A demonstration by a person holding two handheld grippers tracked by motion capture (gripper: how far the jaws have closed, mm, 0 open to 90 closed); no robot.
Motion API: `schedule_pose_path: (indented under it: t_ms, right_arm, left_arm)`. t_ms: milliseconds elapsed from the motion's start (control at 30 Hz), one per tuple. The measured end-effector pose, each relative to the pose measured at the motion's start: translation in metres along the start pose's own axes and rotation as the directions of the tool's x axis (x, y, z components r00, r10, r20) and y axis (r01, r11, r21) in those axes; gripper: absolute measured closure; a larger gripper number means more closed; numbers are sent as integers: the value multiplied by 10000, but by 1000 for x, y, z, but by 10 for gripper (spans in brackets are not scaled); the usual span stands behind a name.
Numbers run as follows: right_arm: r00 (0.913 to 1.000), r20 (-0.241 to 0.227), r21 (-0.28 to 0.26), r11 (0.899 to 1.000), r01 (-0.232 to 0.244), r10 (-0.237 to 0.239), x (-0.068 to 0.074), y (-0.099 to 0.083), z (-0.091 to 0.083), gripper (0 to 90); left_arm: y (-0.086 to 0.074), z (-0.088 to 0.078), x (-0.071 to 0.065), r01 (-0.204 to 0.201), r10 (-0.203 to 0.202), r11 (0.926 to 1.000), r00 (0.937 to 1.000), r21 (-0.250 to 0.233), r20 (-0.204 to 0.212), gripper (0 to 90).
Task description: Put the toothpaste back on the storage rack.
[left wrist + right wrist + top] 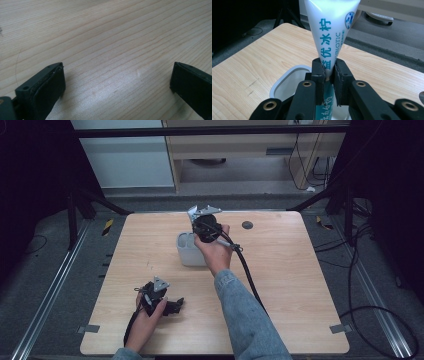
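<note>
My right tool (329, 72) was clenched on a white tube (329, 37), above the grey container (187, 251). My left tool (117, 82) lay released on the worktop (112, 37).

The toothpaste tube (329, 40) is white, with blue characters and letters printed along its length. It stands almost upright and becomes wider toward its upper end. Its lower part is teal and is pressed thin. The tube is directly above the grey container (287, 80), and its bottom end goes down toward the container's open, rounded rim.
</note>
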State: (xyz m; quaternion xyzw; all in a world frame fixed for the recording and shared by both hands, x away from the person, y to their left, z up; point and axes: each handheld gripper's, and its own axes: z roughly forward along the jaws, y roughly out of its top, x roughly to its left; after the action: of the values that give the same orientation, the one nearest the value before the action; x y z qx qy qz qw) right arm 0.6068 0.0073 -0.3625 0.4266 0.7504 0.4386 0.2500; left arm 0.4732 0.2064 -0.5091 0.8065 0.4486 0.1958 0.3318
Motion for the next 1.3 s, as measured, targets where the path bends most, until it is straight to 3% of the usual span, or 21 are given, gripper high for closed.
schedule_pose_path:
  t_ms: [1300]
  right_arm:
    - [10000,8,554,9985,44,-45,1,-17,6,804]
  left_arm:
    - [0,0,-1,-28,28,10000,10000,-28,27,0]
